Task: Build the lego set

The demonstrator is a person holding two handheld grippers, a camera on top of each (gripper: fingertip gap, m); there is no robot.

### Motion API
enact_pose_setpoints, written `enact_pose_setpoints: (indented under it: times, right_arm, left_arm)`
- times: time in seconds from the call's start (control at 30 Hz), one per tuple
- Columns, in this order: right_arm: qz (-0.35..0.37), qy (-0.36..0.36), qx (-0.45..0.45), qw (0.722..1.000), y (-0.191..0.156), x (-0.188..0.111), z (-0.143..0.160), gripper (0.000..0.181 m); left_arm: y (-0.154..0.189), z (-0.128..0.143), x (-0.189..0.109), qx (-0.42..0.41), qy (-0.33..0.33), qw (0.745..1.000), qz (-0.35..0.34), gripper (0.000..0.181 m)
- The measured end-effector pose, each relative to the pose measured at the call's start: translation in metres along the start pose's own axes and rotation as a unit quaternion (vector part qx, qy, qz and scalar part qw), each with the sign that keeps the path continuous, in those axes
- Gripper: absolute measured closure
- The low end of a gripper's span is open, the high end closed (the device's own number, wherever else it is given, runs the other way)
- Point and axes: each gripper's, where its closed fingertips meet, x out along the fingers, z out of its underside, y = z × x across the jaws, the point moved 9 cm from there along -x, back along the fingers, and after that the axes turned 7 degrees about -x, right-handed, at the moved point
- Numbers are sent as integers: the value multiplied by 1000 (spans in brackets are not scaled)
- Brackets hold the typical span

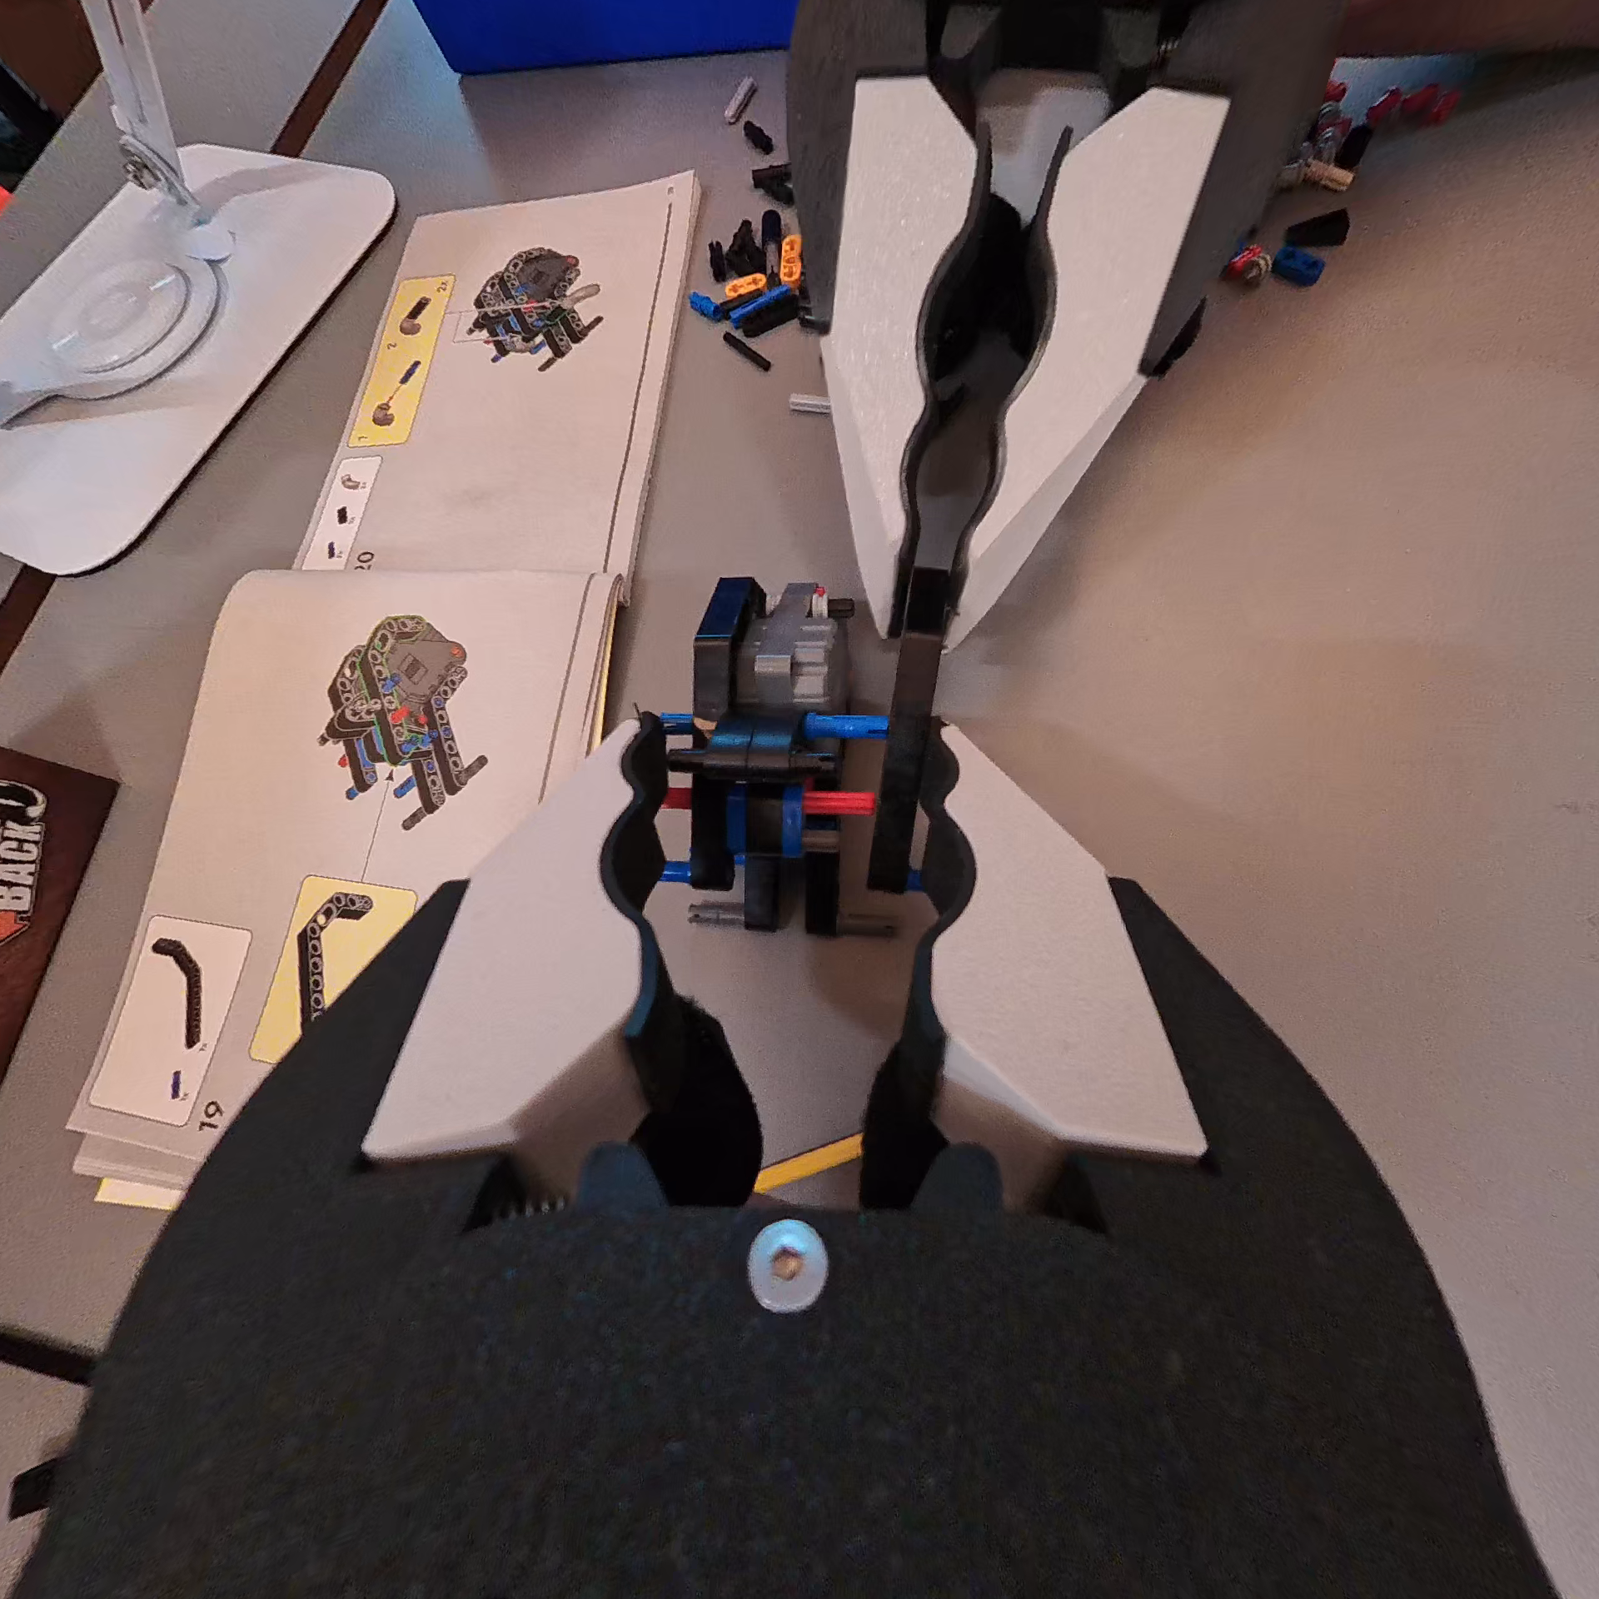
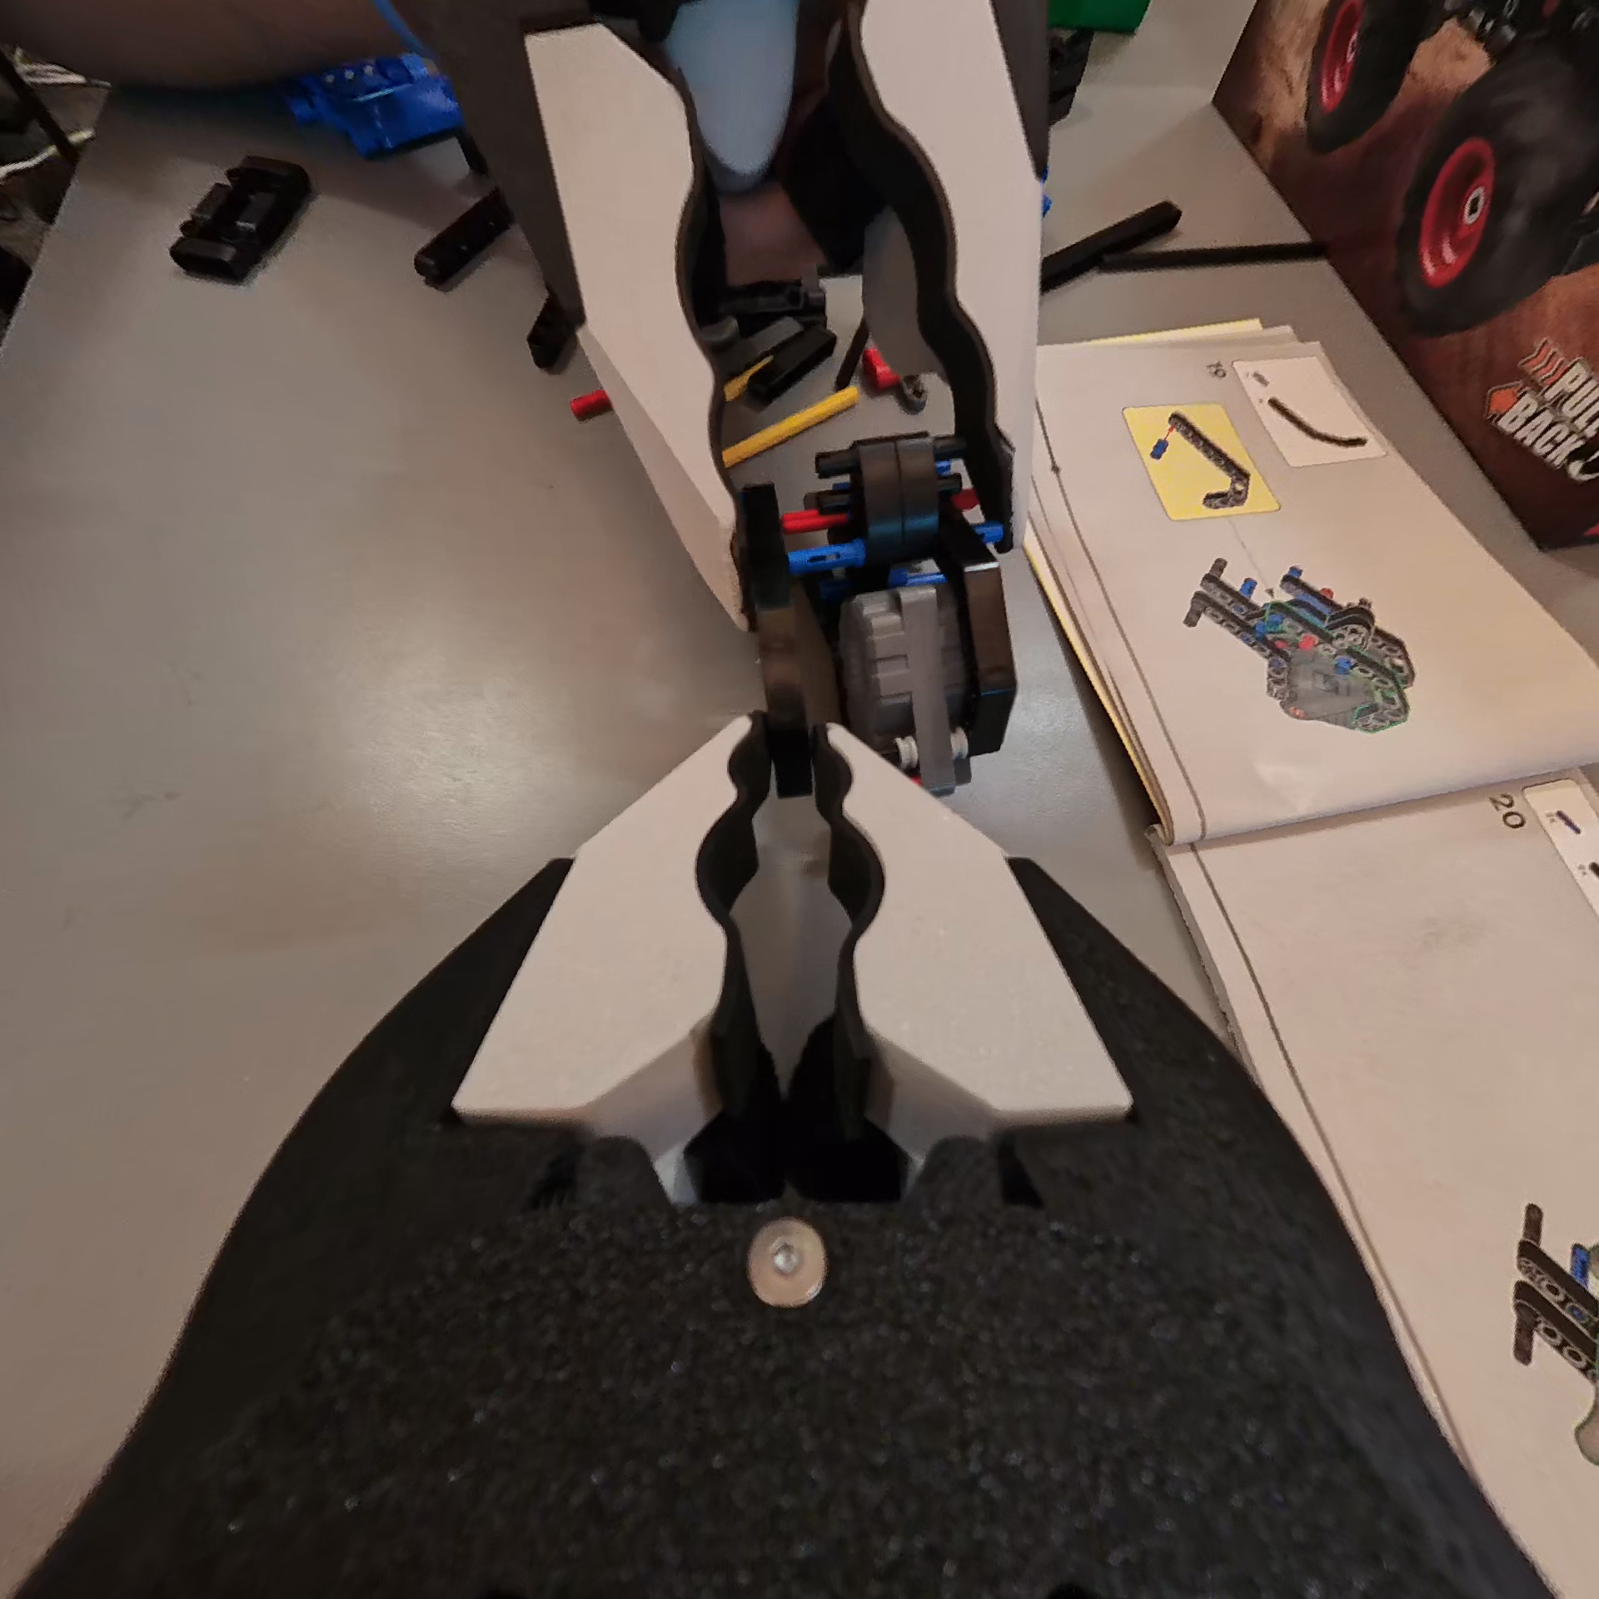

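A partly built lego assembly (image 1: pixel 783 683), with a grey motor block, black beams and blue and red pins, stands on the grey table. My left gripper (image 1: pixel 792 761) straddles it with its jaws closed against both sides. My right gripper (image 2: pixel 792 744) is shut on the end of a long black beam (image 2: pixel 779 640). The beam lies against the assembly's side (image 2: pixel 908 658), at the tips of the blue and red pins. In the left wrist view the right gripper (image 1: pixel 921 606) comes in from the far side, and the beam (image 1: pixel 908 761) sits just inside my left gripper's right finger.
An open instruction booklet (image 1: pixel 484 692) lies left of the assembly, and also shows in the right wrist view (image 2: pixel 1298 649). Loose parts (image 1: pixel 753 277) lie behind it. A white stand base (image 1: pixel 173 303) is far left. The set's box (image 2: pixel 1428 216), a yellow axle (image 2: pixel 792 428) and black parts (image 2: pixel 238 216) lie around. My two grippers' fingertips are within a few centimetres of each other.
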Motion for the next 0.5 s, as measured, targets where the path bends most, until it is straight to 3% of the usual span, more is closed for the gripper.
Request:
enact_pose_setpoints:
  times: [0.03,0.2,0.5]
  right_arm:
    - [5,7,-3,1000,-1,0,-1,173]
    - [7,25,-15,1000,-5,1,-6,164]
    - [-14,40,-5,999,-3,0,-12,174]
  left_arm:
    - [0,0,0,-2,1,1000,1,125]
    - [2,-1,1,0,4,1000,-3,124]
    - [4,1,0,10,5,1000,-2,123]
